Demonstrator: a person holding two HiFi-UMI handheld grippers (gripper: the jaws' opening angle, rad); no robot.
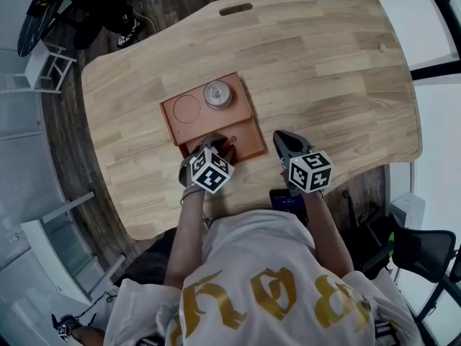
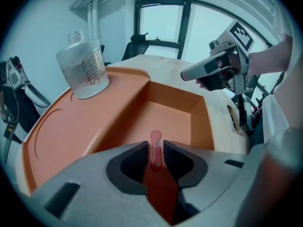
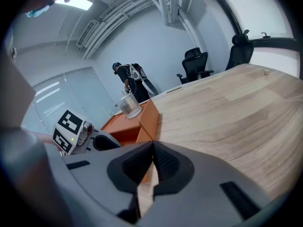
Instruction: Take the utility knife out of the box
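Note:
A slim red utility knife (image 2: 156, 140) stands between the pads of my left gripper (image 2: 155, 149), which is shut on it. The knife's tip pokes out over the deep front compartment of the orange box (image 2: 189, 119). In the head view the left gripper (image 1: 215, 145) hangs over that compartment of the box (image 1: 247, 137), and its jaws hide the knife there. My right gripper (image 1: 282, 138) is beside the box's right wall, above the table, shut with nothing between its pads (image 3: 163, 162). It also shows from the left gripper view as the right gripper (image 2: 189, 73).
A glass jar (image 1: 217, 94) stands on the box's raised shelf beside a round recess (image 1: 187, 109). The wooden table (image 1: 324, 85) spreads right and beyond. Office chairs (image 3: 195, 60) and a person (image 3: 127, 79) are in the background. The table's near edge is at my body.

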